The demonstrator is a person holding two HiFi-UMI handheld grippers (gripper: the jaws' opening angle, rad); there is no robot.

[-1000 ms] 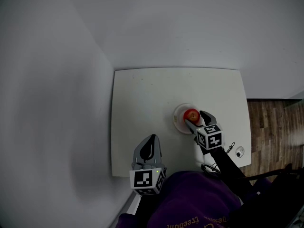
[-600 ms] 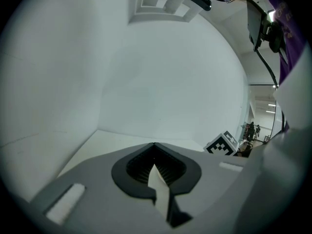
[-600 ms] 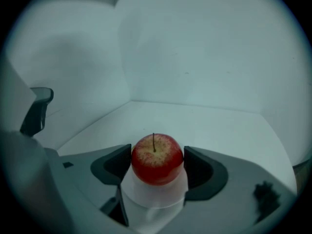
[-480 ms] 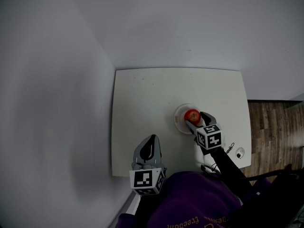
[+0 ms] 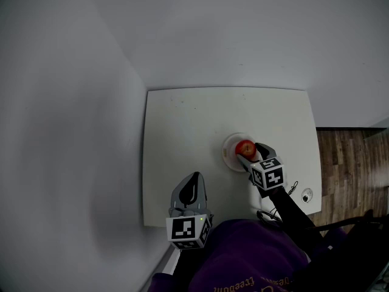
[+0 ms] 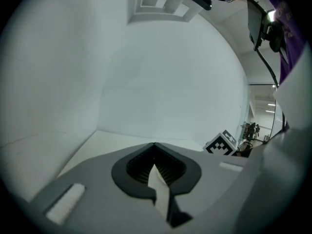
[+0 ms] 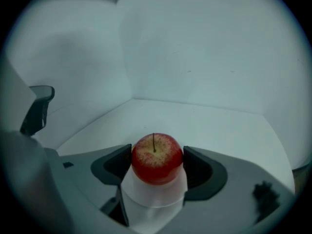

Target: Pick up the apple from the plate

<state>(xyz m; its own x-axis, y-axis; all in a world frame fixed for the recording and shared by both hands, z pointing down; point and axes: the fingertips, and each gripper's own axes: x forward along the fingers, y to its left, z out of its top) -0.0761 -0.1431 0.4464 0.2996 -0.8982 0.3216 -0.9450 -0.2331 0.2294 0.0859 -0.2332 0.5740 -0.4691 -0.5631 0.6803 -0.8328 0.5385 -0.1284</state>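
Note:
A red apple (image 5: 245,147) sits over a small white plate (image 5: 228,153) on the white table (image 5: 182,126). My right gripper (image 5: 249,151) reaches in from the near side and is shut on the apple. In the right gripper view both dark pads press the apple (image 7: 157,157) on its left and right sides, stem up, with the white plate (image 7: 153,195) just beneath; the right gripper (image 7: 157,161) is centred on it. My left gripper (image 5: 194,176) hovers at the table's near left edge, shut and holding nothing; its left gripper view shows the tips (image 6: 154,144) meeting.
A small round black-and-white object (image 5: 307,194) and a thin cable (image 5: 295,189) lie at the table's near right corner. Grey walls close in behind and to the left. Wooden floor (image 5: 352,163) lies to the right. The right gripper's marker cube (image 6: 223,144) shows in the left gripper view.
The right gripper with the apple has shifted only very slightly. The left gripper has stayed where it was.

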